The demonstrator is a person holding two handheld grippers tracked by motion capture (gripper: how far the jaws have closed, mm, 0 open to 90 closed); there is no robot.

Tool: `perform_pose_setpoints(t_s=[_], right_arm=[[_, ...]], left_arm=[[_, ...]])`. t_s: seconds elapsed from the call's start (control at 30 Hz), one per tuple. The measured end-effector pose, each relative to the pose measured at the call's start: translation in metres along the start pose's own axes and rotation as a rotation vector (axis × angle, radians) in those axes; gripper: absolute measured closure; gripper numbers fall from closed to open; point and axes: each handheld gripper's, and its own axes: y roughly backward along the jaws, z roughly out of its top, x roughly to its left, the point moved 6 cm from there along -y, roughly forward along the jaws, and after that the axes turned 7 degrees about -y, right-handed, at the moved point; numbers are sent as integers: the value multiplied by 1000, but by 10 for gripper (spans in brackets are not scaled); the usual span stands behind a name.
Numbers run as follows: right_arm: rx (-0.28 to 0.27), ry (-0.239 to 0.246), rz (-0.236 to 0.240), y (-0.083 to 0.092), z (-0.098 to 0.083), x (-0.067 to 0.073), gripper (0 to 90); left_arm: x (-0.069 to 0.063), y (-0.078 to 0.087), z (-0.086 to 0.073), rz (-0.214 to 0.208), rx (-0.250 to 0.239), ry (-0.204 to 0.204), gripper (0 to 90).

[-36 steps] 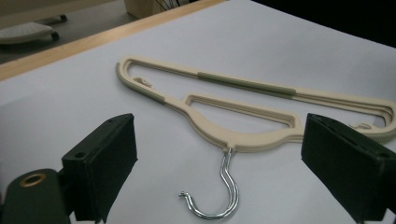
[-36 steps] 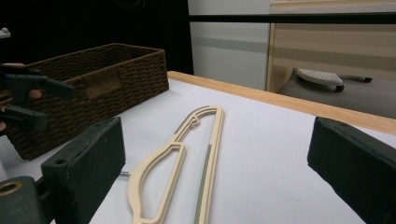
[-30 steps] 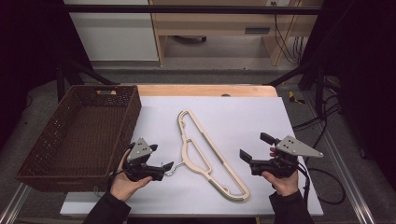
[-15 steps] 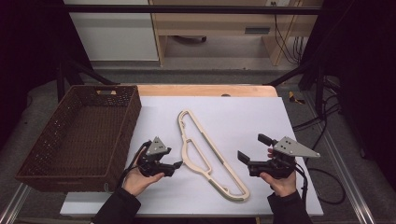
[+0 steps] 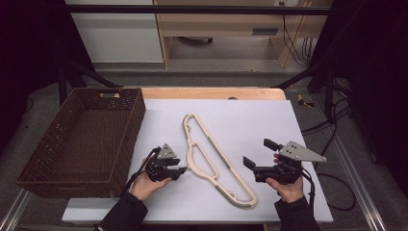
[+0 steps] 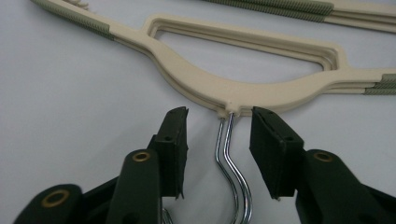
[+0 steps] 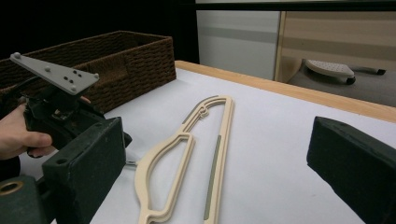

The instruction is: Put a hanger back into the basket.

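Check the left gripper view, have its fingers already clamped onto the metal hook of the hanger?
No, the metal hook runs between the left gripper's fingers with white table visible on both sides.

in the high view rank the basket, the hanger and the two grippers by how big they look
1. basket
2. hanger
3. right gripper, a little bigger than the left gripper; they look close in size, so that last order is unsure.
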Motion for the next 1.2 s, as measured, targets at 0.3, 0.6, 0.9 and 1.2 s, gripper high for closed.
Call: perform_pose_setpoints(t_s=[0.3,0.6,0.9,1.2], right_arm=[[1,1,-2,0,-1,-1,49],[9,3,3,-2,-2,1,50],[9,9,5,-3,-2,0,50],[19,11,8,-5,-4,1,50]], left_arm=[[-4,-10,-3,-33,27,-4,689],[-4,-17,-5,-42,33,7,770],[-3,-16,-5,-49,41,-1,817],[-1,-13,-4,-60,43,-25,860]])
